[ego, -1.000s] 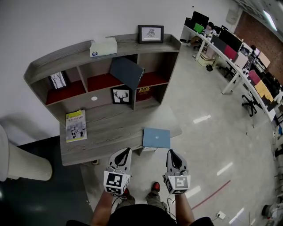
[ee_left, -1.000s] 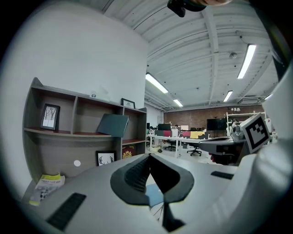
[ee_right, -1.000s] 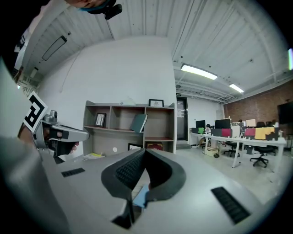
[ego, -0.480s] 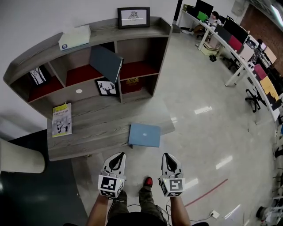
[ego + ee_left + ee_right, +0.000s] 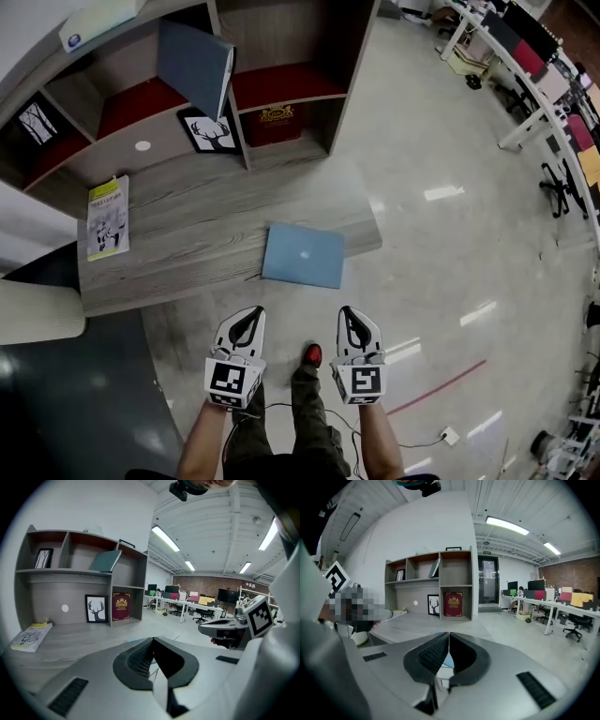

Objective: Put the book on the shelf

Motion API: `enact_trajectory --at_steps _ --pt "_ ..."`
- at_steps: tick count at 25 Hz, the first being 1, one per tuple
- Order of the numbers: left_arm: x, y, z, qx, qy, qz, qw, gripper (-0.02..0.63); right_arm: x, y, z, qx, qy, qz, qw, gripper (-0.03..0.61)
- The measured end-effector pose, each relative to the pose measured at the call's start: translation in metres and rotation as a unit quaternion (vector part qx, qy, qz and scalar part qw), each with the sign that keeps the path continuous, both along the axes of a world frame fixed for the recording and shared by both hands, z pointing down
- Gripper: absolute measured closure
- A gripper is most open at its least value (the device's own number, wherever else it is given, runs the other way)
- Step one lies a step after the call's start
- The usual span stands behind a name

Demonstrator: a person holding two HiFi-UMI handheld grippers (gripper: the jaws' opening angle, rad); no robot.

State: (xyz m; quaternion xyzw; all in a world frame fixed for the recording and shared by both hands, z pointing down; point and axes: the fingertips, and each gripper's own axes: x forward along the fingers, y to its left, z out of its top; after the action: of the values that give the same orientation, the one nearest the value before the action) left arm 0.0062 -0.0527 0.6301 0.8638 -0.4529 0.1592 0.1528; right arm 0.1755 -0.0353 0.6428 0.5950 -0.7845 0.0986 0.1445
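Since a second ago the shelf [image 5: 281, 56] has slid up the head view. Your left gripper [image 5: 252, 311] and right gripper [image 5: 348, 311] hang with fingers together, empty, short of the worktop [image 5: 187, 258]. The blue book [image 5: 303, 255] lies flat at its near edge. A booklet [image 5: 108, 217] lies far left. A deer picture [image 5: 208, 131] and a red book [image 5: 275, 117] stand beyond.
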Motion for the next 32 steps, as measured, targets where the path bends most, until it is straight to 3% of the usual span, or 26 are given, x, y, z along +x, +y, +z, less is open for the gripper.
enact_trajectory --at_steps 14,23,27,32 --pt "0.015 -0.010 0.089 -0.048 -0.012 0.000 0.9988 0.607 0.007 -0.016 0.092 -0.038 0.013 -0.014 0.999 0.548" --pt "0.019 -0.010 0.099 -0.060 -0.008 -0.003 0.9981 0.607 0.008 -0.029 0.119 -0.048 0.139 -0.070 0.987 0.542" --pt "0.016 -0.012 0.100 -0.064 -0.006 -0.004 0.9979 0.607 0.006 -0.034 0.132 -0.058 0.187 -0.093 0.976 0.419" --pt "0.009 -0.014 0.105 -0.070 -0.011 -0.009 0.9975 0.607 0.008 -0.041 0.158 -0.055 0.246 -0.110 0.961 0.366"
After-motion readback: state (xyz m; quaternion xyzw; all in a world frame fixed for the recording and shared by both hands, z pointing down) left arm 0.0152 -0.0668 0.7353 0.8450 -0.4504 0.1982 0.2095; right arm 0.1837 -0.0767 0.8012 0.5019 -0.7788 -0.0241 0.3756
